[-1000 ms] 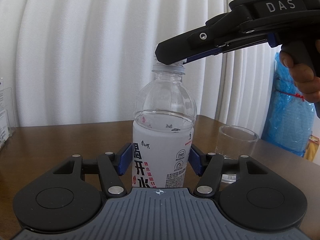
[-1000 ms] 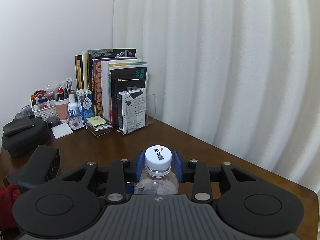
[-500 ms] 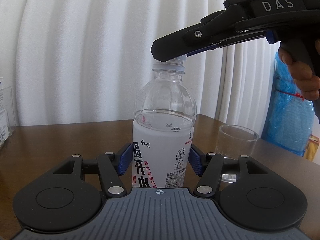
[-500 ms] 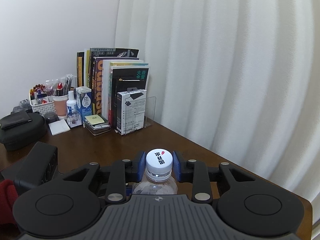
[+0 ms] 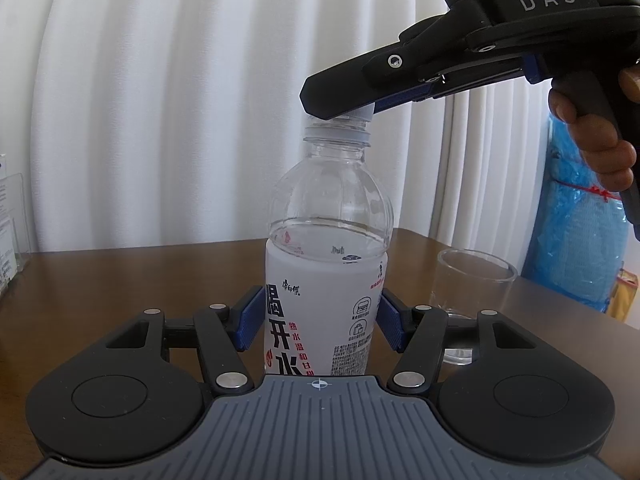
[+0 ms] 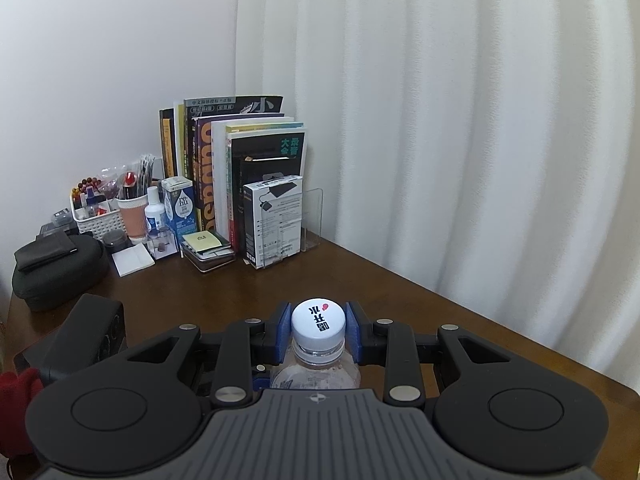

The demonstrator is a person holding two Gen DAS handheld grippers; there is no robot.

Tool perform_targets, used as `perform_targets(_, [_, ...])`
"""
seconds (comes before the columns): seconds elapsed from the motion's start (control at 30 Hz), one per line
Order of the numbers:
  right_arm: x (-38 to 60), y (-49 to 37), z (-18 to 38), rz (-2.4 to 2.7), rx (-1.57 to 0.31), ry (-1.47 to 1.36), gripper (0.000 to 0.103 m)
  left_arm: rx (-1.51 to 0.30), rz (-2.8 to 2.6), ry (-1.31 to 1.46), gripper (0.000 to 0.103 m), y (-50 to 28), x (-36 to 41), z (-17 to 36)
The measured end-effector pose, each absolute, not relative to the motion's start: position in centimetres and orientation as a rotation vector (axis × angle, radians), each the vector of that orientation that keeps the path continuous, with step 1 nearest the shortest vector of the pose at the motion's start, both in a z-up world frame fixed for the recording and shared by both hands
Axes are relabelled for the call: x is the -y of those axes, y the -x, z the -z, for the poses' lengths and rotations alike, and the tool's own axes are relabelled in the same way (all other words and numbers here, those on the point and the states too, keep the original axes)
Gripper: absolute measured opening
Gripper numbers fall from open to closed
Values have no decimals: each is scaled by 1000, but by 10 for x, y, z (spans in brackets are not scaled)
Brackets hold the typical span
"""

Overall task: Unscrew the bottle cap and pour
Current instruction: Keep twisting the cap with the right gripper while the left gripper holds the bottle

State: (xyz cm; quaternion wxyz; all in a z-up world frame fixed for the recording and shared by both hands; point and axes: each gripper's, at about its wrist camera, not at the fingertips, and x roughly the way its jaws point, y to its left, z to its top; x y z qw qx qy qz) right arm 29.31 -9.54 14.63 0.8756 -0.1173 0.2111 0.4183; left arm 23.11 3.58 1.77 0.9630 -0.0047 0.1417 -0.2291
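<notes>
the left gripper [image 5: 320,320] pinches the water bottle [image 5: 326,292] low on its label, one blue pad on each side. the bottle stands up straight on the brown table [image 5: 120,276]. it is a bit more than half full. up top, the right gripper [image 6: 319,332] squeezes the white cap [image 6: 318,319] from both sides. the cap is on the neck, so the twisting is not done yet, i think. just past the bottle, a bit to the right, an empty glass [image 5: 474,292] waits. if the low grip is too soft, the bottle may spin with the cap. if it is too hard, water may squirt out when the cap comes off. the glass is close and could get bumped. far back are books [image 6: 236,168] and a white curtain [image 6: 460,120].
</notes>
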Motion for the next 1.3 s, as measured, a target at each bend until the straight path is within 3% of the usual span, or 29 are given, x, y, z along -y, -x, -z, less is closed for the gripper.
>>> perform_targets(0.5, [94, -291, -138, -863, -438, 254, 33, -286, 464, 6, 60, -228, -36, -19])
perform_targets(0.57, [93, -291, -138, -857, -433, 256, 35, -286, 464, 6, 60, -228, -36, -19])
perform_targets(0.63, [94, -289, -137, -846, -423, 259, 46, -286, 464, 5, 60, -227, -36, -19])
perform_targets(0.8, [98, -281, -137, -821, -375, 263, 47, -286, 464, 3, 60, -227, -35, -20])
perform_targets(1.1, [99, -272, -133, -791, -314, 267, 43, -286, 463, 0, 60, -228, -32, -21])
perform_targets(1.23, [98, -271, -133, -791, -306, 268, 32, -285, 463, -1, 60, -226, -31, -20])
perform_targets(1.3, [96, -271, -133, -796, -307, 273, 32, -283, 465, -2, 60, -224, -33, -19])
